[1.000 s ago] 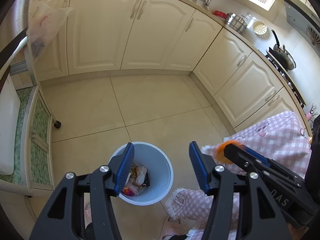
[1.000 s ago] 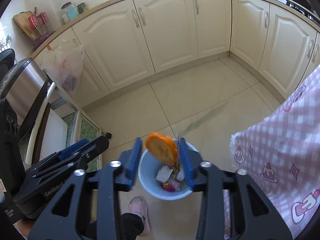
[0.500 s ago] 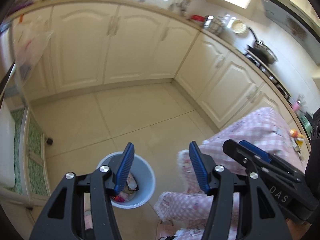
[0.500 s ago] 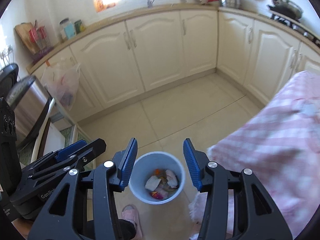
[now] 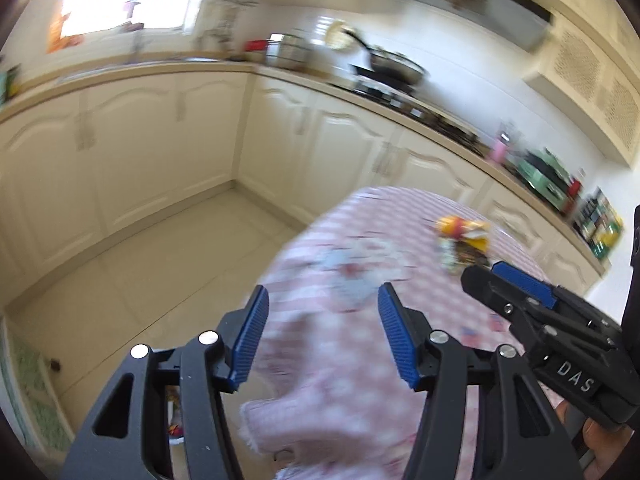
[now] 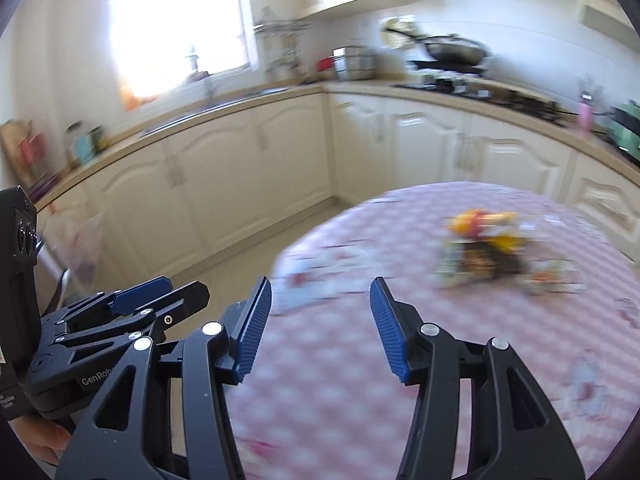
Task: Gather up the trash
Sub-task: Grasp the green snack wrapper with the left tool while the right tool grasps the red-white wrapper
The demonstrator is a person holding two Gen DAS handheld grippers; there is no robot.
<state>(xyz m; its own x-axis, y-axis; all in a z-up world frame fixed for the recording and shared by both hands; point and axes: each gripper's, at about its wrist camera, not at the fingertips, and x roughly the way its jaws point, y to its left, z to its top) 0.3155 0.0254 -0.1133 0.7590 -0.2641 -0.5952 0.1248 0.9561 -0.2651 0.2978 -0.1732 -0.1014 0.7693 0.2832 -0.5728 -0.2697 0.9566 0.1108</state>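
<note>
Trash [image 6: 486,250], a blurred heap of yellow, orange and dark wrappers, lies on the pink checked cloth of my desk [image 6: 340,360], toward its far side; in the left wrist view the same heap [image 5: 464,240] sits beyond and to the right of my fingers. Nearer me, a pale, whitish-blue scrap [image 6: 308,280] rests close to the desk's left edge, and the left camera shows it [image 5: 352,276] just ahead of the gap between my left fingers. Both frames are smeared by motion, so I cannot make out what the individual pieces are.

My right hand-held gripper [image 6: 320,320] hangs over the cloth with its blue-padded jaws spread wide and nothing between them. My left hand-held gripper [image 5: 322,336] is likewise parted wide and carries nothing, poised above the drooping, fringed corner of the cloth. Each tool appears at the edge of the other's view: the right one at the right of the left camera, the left one at the left of the right camera.

Beyond the desk runs a pale tiled floor [image 5: 132,264], bounded by cream cabinets [image 6: 248,184] under a beige worktop. A dark pan [image 6: 456,52] sits on the hob at the back, and a bright window [image 6: 180,28] glares at the left.
</note>
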